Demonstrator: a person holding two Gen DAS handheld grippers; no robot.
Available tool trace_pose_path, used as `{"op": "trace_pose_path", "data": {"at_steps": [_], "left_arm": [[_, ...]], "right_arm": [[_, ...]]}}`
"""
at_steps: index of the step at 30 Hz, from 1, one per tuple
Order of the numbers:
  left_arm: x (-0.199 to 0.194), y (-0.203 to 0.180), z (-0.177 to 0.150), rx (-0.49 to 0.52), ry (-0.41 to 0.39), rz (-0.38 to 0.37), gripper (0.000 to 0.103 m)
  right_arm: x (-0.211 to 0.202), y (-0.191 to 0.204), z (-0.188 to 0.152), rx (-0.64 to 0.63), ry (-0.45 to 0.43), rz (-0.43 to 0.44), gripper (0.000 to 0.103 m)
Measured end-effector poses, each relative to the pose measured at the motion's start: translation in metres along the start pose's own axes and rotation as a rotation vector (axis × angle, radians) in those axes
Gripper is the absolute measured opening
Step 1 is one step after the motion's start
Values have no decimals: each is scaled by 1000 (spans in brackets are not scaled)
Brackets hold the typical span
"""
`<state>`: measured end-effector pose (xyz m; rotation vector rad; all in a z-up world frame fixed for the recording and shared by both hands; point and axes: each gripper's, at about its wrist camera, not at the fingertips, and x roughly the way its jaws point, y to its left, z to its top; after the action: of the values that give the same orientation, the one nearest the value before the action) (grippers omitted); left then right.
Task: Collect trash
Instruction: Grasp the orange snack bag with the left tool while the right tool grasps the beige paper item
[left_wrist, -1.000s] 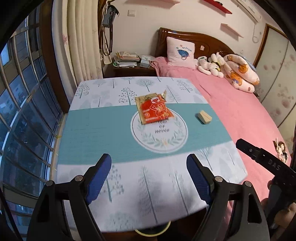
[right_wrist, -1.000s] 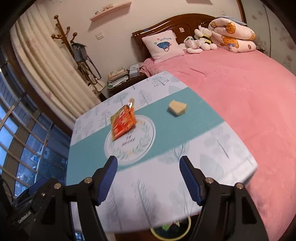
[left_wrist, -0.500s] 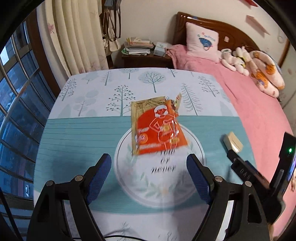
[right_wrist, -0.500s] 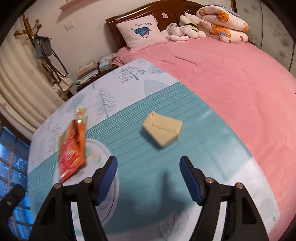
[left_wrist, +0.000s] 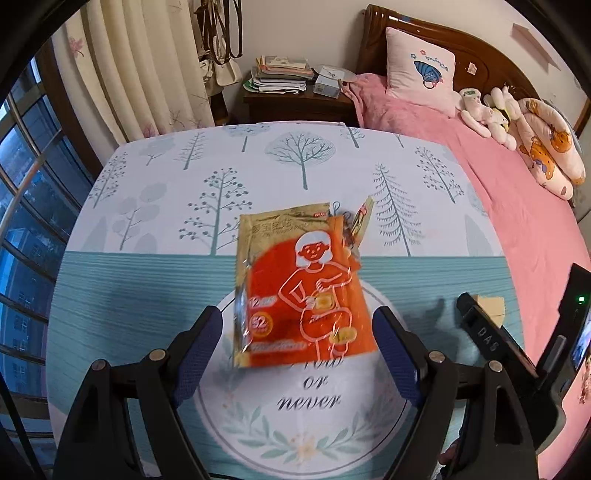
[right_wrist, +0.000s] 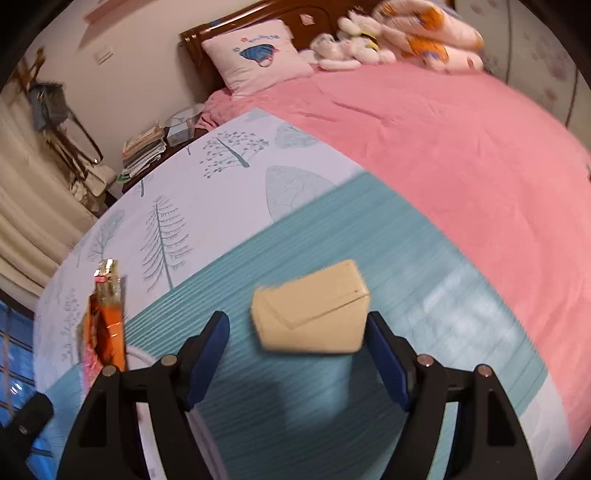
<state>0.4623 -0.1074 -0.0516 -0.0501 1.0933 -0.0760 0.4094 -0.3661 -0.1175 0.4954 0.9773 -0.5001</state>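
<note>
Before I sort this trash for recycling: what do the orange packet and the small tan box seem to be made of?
Orange packet: likely plastic or foil film, glossy; it shows glare, wrinkles and a metallic gold border. Tan box: likely cardboard or paper, matte; flat faces, a folded flap seam, no shine, though the view is blurred.

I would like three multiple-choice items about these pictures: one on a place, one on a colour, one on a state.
1. Where does the orange packet lie?
A. on the pink bed
B. on the tablecloth, partly over its round print
C. on the nightstand

2. What colour is the small folded box?
A. tan
B. green
C. black

3. How is the right gripper?
A. shut on the box
B. shut on nothing
C. opening, the box between its fingers

Answers:
1 B, the packet covers the print's top edge.
2 A, it looks like plain cardboard.
3 C, gaps show beside the box.
</note>
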Motion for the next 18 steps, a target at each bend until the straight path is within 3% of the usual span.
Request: {"op": "trace_pose_path", "data": {"at_steps": [10, 14, 16, 18], "left_arm": [[35, -15, 16, -15, 65, -45, 82], [50, -27, 19, 5, 86, -20, 82], [60, -31, 22, -1, 95, -5, 82], [70, -35, 24, -7, 105, 16, 82]], "right_arm": [[15, 16, 11, -237, -8, -19, 85], [16, 15, 12, -321, -2, 22, 85], [15, 12, 14, -343, 2, 56, 84], [13, 7, 15, -348, -6, 80, 75]]}}
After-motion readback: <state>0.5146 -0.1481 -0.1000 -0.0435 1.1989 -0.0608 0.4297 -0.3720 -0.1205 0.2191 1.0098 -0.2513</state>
